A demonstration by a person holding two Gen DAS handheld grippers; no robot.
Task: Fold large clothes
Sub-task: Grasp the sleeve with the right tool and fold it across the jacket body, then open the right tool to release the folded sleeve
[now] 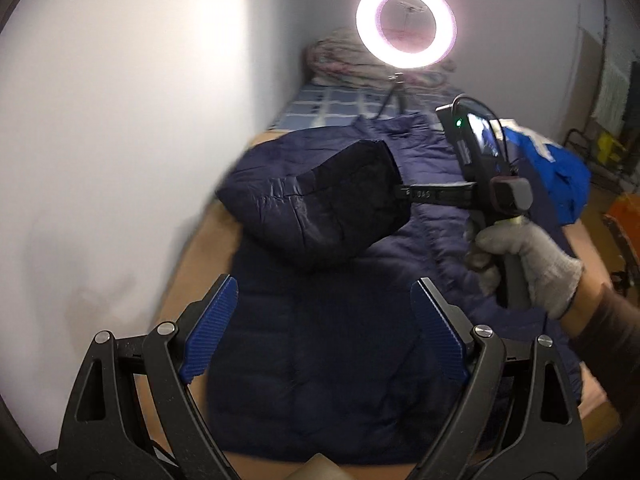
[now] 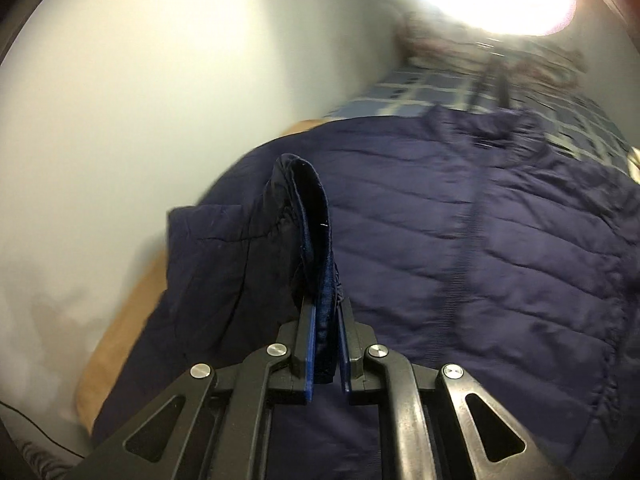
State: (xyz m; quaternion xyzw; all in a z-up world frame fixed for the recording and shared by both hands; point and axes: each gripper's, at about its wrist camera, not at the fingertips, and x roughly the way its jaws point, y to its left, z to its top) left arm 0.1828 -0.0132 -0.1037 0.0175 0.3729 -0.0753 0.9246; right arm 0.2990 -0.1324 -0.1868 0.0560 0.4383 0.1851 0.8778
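The jacket (image 1: 320, 360) hem ran behind the left claw (image 1: 324, 336), and motion blur smeared the bedding (image 2: 460, 84).

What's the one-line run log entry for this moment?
step: folding sleeve over jacket | right gripper: shut on sleeve cuff, lifted | left gripper: open, above jacket | surface: bed
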